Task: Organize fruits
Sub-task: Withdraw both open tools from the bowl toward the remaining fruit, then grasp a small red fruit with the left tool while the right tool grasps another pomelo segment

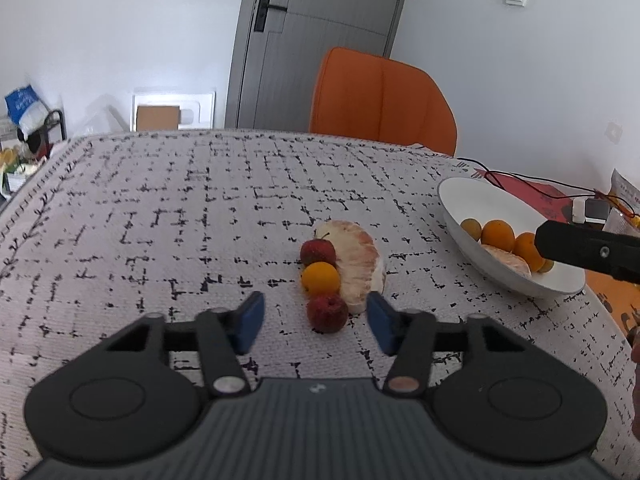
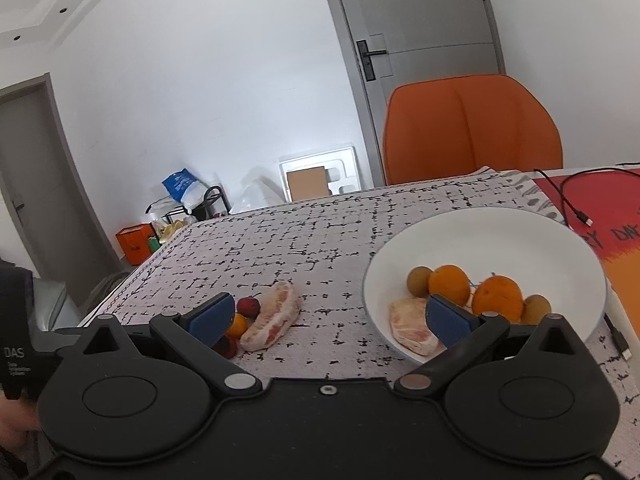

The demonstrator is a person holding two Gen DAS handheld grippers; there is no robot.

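Both tongs are held open: the left tongs (image 1: 316, 322) just before a red fruit (image 1: 327, 313) mid-tabletop (image 1: 160, 220), the right tongs (image 2: 328, 320) beside the bowl (image 2: 500, 224)

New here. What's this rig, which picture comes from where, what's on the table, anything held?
No robot: a person holds a two-finger gripper in each hand, each with a fisheye camera looking along its fingers. One picture is from the left gripper, the other from the right gripper. Both are open and hold nothing. On the patterned tablecloth lie a pomelo piece, two small red fruits and a small orange. The white bowl holds oranges, another pomelo piece and small brownish fruits.
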